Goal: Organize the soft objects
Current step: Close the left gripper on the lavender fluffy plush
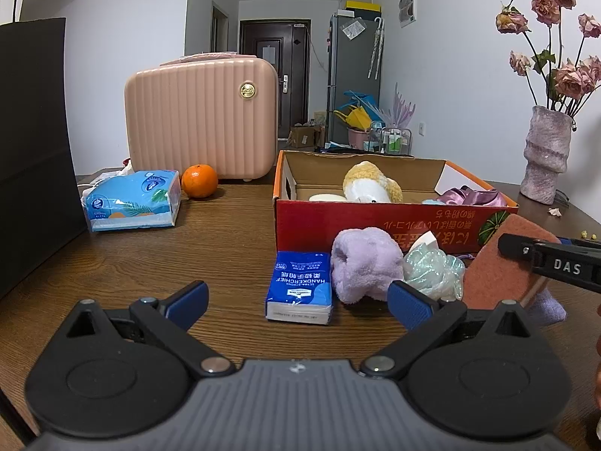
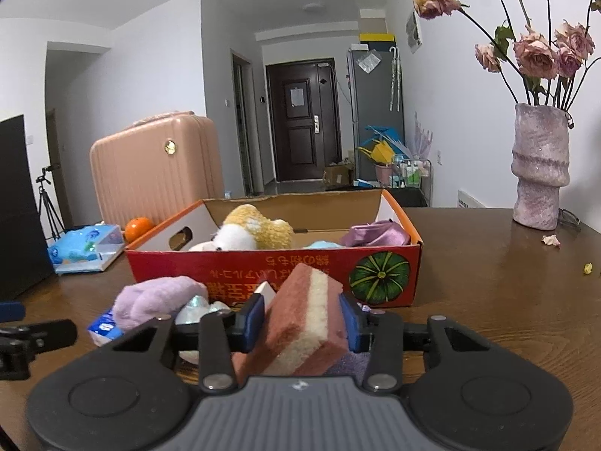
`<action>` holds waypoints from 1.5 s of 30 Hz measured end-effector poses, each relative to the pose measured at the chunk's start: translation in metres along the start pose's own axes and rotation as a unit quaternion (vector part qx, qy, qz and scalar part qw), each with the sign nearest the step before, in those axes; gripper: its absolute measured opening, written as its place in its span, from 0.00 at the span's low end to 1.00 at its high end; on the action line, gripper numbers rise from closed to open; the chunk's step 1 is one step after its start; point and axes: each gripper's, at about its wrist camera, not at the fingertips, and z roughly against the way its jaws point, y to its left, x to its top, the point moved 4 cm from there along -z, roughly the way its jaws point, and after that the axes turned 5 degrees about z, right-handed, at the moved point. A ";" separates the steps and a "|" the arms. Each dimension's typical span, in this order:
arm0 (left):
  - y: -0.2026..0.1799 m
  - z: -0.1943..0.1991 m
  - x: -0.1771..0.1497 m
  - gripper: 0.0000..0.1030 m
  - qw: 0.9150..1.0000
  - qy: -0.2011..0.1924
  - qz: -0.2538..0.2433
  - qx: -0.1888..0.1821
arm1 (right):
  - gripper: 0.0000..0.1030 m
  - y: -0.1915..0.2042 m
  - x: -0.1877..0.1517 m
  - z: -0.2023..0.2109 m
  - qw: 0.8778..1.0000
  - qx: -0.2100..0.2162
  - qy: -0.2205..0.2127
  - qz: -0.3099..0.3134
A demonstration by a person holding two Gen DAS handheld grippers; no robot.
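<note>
A: Nearest in, the right gripper [image 2: 300,323] is seen with its blue-padded fingers [image 2: 252,321] clamped on the terracotta-and-cream layered sponge block [image 2: 304,323], which is tilted and looks to be held just above the dark wooden worktop [image 2: 507,300].

B: And the left gripper [image 1: 296,302] is held low, fingers [image 1: 189,302] spread wide apart, nothing between them. The blue paper handkerchief pack [image 1: 299,287] is lined up just ahead of the gap.

A: So the step in hand is judged to be the carrying of the sponge to the box; a lift is called for, enough for the red front wall to be cleared, then a forward move and a release.

B: Beside the pack, the lilac fluffy cloth bundle [image 1: 366,265] and the pale green mesh bath puff [image 1: 435,268] are left on the worktop, touching each other, close against the box front.

A: Beyond them, the red-and-orange open cardboard box [image 2: 240,267] is seen part filled: a yellow-and-white plush toy [image 2: 251,231] at the middle, a crumpled purple satin cloth [image 2: 377,233] at the right end. Open room appears to be left in between.

B: Further back, the worktop right of the box is bare up to the mottled pink ceramic vase [image 2: 541,173], which should be kept well clear of. To the left, the orange fruit [image 1: 199,180] and the blue soft tissue packet [image 1: 133,201] lie well apart.
</note>
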 end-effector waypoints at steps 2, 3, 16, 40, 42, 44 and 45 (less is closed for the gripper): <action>0.000 0.000 0.000 1.00 1.000 0.000 0.000 0.000 | 0.40 0.001 0.000 0.004 1.000 0.002 -0.005 0.000; 0.000 0.000 0.000 1.00 1.000 0.000 0.000 0.000 | 0.40 0.002 0.000 0.006 1.000 0.002 -0.008 0.000; 0.000 0.000 0.000 1.00 1.000 0.000 0.000 0.001 | 0.39 0.017 0.003 0.040 0.997 -0.009 -0.066 0.049; -0.014 -0.031 0.000 1.00 0.999 0.024 -0.022 0.000 | 0.39 -0.008 0.010 0.054 0.996 -0.021 -0.090 -0.004; -0.022 -0.033 0.003 1.00 0.999 0.018 -0.028 -0.005 | 0.39 -0.011 0.010 0.053 0.996 -0.024 -0.089 -0.009; -0.030 -0.035 0.005 1.00 0.999 0.015 -0.029 -0.008 | 0.39 -0.013 0.010 0.053 0.996 -0.026 -0.089 -0.013; -0.034 -0.037 0.006 1.00 0.999 0.013 -0.030 -0.009 | 0.39 -0.015 0.010 0.053 0.995 -0.028 -0.089 -0.016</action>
